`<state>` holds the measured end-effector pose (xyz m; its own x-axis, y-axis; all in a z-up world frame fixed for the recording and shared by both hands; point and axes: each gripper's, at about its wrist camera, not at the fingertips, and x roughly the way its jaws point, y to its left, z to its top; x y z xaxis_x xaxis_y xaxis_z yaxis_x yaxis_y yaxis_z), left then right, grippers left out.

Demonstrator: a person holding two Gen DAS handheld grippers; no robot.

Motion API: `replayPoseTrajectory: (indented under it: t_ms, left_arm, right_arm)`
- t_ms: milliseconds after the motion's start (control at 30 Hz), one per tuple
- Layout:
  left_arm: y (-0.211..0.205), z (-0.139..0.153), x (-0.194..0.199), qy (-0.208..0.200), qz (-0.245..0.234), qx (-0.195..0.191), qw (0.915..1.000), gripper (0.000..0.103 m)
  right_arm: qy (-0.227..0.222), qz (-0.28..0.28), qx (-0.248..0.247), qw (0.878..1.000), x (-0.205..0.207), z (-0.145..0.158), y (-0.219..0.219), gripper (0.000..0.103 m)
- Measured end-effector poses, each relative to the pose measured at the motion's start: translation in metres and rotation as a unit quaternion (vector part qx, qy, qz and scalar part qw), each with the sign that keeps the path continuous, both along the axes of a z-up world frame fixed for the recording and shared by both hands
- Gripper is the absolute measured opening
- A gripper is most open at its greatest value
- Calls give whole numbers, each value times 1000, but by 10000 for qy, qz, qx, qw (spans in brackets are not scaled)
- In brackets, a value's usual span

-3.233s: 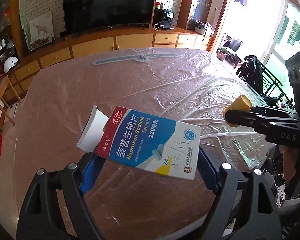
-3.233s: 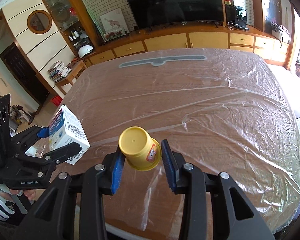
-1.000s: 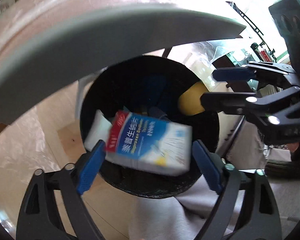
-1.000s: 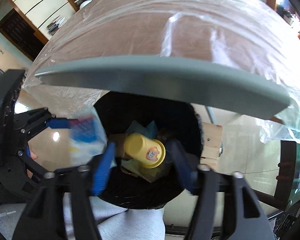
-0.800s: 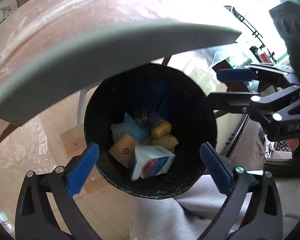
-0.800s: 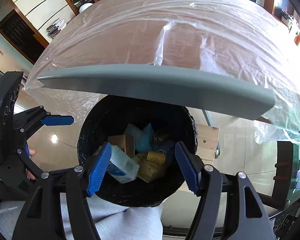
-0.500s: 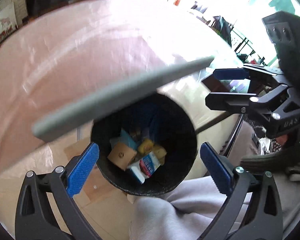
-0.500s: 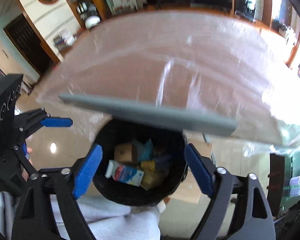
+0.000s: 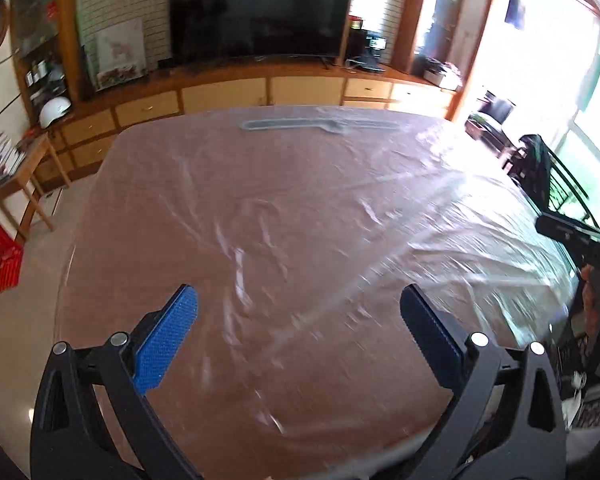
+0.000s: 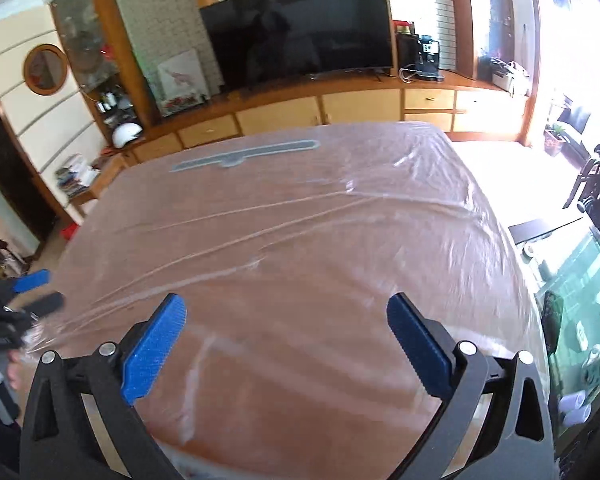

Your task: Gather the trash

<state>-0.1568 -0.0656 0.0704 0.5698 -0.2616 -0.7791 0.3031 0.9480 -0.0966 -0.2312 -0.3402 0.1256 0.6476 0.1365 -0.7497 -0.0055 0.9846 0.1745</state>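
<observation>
My left gripper [image 9: 298, 312] is open and empty, raised over the near edge of the brown table [image 9: 300, 208], which is covered in clear plastic film. My right gripper [image 10: 286, 320] is open and empty too, over the same edge further right. Each gripper shows at the side of the other's view: the right one [image 9: 572, 232] at the right edge, the left one [image 10: 32, 288] at the left edge. No trash item lies on the table. The trash bin is out of view below the table edge.
A grey strip [image 9: 320, 124] lies under the film at the table's far edge. Behind it stand a wooden cabinet [image 10: 340, 116] and a large dark TV [image 10: 296, 40]. A small side table [image 9: 16, 184] stands at the left, chairs [image 9: 540, 168] at the right.
Both grippers let go of the medicine box and yellow cup into the black bin, then rose from below the table edge. They now face across the tabletop, open and empty.
</observation>
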Motion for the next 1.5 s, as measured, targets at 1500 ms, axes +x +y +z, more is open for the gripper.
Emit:
replayPoseTrajectory:
  t_ms: [1500]
  left_arm:
    - [16,-55,126,214,990,554,9933,102]
  right_arm:
    - [578,-621,-891,9924,116,-67,-57,99]
